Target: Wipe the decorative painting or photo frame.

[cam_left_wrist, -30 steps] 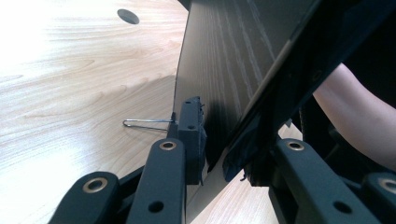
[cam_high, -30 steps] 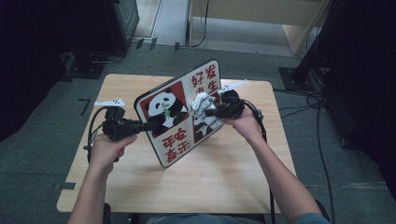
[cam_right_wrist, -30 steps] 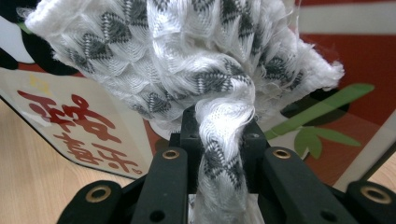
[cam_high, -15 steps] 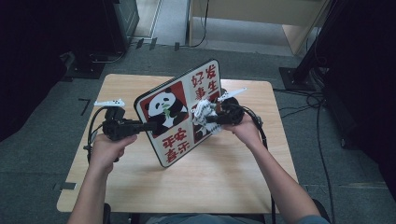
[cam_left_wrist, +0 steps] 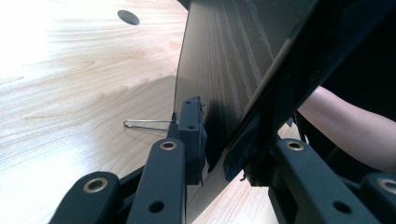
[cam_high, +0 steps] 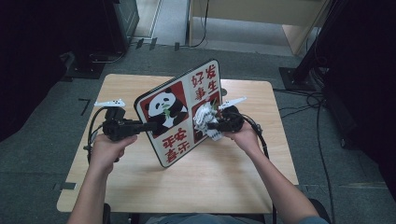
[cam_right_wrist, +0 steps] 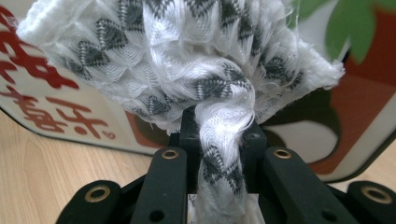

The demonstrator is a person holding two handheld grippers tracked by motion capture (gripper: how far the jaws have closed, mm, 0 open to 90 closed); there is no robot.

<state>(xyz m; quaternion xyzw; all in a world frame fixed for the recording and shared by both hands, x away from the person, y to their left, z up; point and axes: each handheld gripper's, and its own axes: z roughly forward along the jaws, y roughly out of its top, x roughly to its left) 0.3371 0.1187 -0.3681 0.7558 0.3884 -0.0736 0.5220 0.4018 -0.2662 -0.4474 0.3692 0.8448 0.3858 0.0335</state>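
The person's right gripper (cam_high: 215, 122) has its fingers (cam_right_wrist: 170, 182) clamped on a bunched white cloth with a grey zigzag weave (cam_right_wrist: 187, 60), a twisted tail of it pinched between them and the bulk fanned out just ahead of the tips. Compared with the earlier high views, this hand has come down the face of the square board printed with a panda and red characters (cam_high: 180, 112) — the cloth, which sat by the upper right panel, now presses near the lower right one, beside the red characters at the bottom. That reads as a wiping stroke travelling downward, with the lower part of the board probably left to cover.

The left gripper (cam_high: 140, 127) has not shifted. Its fingers (cam_left_wrist: 189, 135) are closed on the board's left edge, one pad on the dark wood-grain back and the other on the front, holding it tilted on a corner above the pale wooden table (cam_high: 224, 177). A thin wire clip (cam_left_wrist: 147, 123) lies on the table just left of those fingers — beyond it, a round hole (cam_left_wrist: 128, 17) in the tabletop.
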